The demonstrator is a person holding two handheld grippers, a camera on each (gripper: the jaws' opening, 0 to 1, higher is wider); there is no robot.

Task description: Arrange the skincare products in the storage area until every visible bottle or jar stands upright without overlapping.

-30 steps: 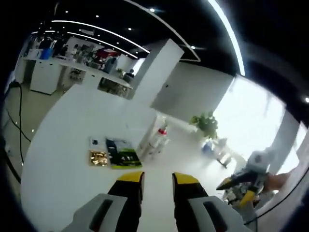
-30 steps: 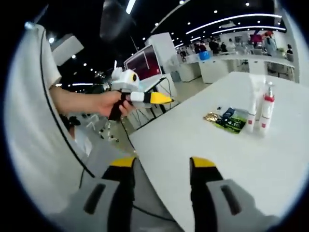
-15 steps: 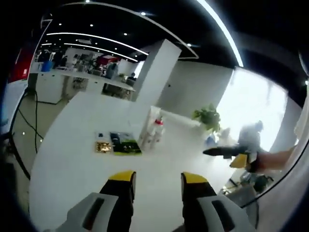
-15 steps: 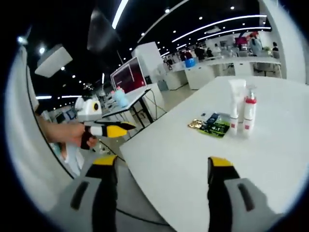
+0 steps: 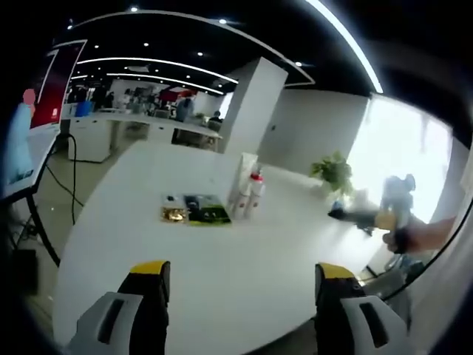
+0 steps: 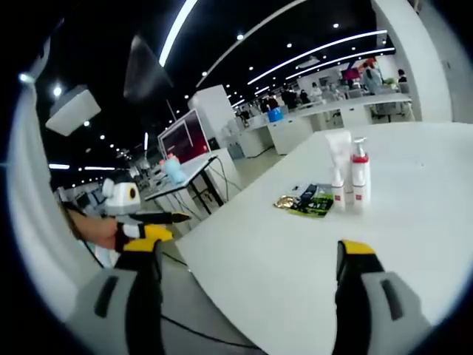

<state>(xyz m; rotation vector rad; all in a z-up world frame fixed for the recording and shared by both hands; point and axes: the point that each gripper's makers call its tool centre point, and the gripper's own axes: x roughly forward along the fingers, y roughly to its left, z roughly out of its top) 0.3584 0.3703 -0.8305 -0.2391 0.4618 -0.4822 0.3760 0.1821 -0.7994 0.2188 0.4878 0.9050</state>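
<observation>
On the white table [image 5: 222, 266] a white tube [image 5: 242, 183] and a pump bottle with a red collar [image 5: 256, 194] stand upright, side by side. A green-and-black sachet [image 5: 208, 211] and a gold sachet [image 5: 174, 215] lie flat just beside them. My left gripper [image 5: 242, 277] is open wide over the near table edge, well short of them, holding nothing. In the right gripper view the tube [image 6: 338, 164], the bottle [image 6: 360, 180] and the sachets [image 6: 310, 200] sit far ahead. My right gripper [image 6: 253, 253] is open wide and holds nothing.
The right gripper [image 5: 366, 218] hangs off the table's far right, held by a hand. The left gripper [image 6: 151, 219] is off the table's left corner. A white pillar [image 5: 251, 111], a plant [image 5: 334, 174], other desks [image 6: 325, 118] and a red screen [image 6: 181, 137] stand around.
Both grippers' jaws have spread much wider apart. Both cameras have swung, so the products sit nearer the middle of each view. The products have not moved.
</observation>
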